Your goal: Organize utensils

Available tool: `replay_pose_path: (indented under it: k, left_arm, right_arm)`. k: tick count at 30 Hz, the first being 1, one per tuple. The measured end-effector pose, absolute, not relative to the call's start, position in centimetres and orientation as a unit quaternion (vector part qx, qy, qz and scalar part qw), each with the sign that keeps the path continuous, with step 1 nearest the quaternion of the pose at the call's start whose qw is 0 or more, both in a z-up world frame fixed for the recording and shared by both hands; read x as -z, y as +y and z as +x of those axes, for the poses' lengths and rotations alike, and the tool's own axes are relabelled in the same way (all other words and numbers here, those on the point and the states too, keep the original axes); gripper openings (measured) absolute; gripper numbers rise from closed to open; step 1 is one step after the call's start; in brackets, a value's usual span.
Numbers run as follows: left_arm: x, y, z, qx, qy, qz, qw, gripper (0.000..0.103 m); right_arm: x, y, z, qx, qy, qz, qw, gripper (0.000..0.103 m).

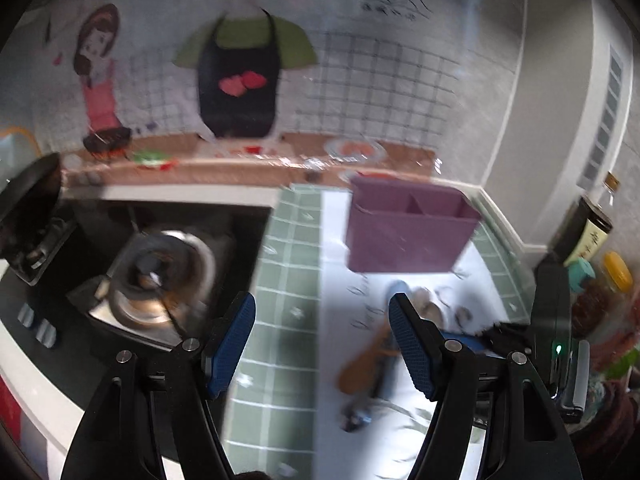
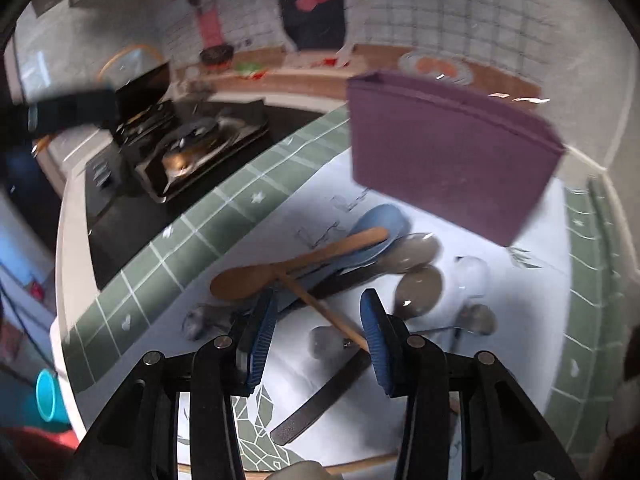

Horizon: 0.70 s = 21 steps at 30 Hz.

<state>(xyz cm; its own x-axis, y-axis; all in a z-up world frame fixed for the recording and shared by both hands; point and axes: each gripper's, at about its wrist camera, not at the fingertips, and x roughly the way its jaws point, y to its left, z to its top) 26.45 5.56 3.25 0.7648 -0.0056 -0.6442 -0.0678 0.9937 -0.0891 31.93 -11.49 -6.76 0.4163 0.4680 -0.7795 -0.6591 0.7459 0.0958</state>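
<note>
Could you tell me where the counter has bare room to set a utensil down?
Bare green tiles lie between the stove and white mat. The mat before the purple holder is crowded with spoons.

A tangled heap of utensils, with a wooden spoon (image 2: 280,272) lying over a blue plastic spoon (image 2: 376,220) and several metal spoons (image 2: 420,286), crowds the white mat (image 2: 532,280). The tall purple plastic holder (image 2: 448,152) blocks the far side. Green tiled counter (image 1: 280,280) beside the black stove (image 1: 160,264) lies free.
</note>
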Motion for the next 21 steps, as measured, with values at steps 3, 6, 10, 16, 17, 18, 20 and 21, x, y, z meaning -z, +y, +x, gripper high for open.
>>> replay_pose_path:
  k: [3,6,10,16,17,18,20,21]
  left_arm:
    - [-3.1,7.5,26.6,-0.011,0.339,-0.068,0.938,0.07]
    - [-2.3,8.2,26.8,0.0,0.347,-0.075,0.935,0.07]
    - [-1.5,7.6,27.2,0.019,0.35,-0.08,0.933,0.07]
    - [0.0,5.8,28.7,0.049,0.381,-0.079,0.92,0.07]
    - [0.3,5.5,28.9,0.052,0.386,-0.075,0.918,0.07]
    - [0.7,5.1,29.1,0.055,0.39,-0.068,0.917,0.07]
    - [1.4,4.4,29.5,0.053,0.399,-0.051,0.914,0.07]
    - [1.9,4.1,29.9,0.05,0.41,-0.045,0.91,0.069]
  right_arm:
    - [7.8,-11.1,32.5,-0.348,0.44,-0.129,0.818,0.038]
    - [8.4,-10.7,33.3,-0.328,0.454,-0.138,0.817,0.033]
    - [9.4,-9.8,34.0,-0.314,0.466,-0.162,0.811,0.028]
    - [7.7,-12.1,33.1,-0.272,0.461,-0.137,0.833,0.005]
    - [7.0,-13.2,32.8,-0.262,0.457,-0.121,0.841,0.005]
    - [6.4,-14.2,32.7,-0.253,0.453,-0.107,0.848,0.005]
    - [5.0,-16.7,32.6,-0.231,0.447,-0.06,0.862,0.005]
    - [4.4,-17.9,32.5,-0.224,0.443,-0.037,0.867,0.005]
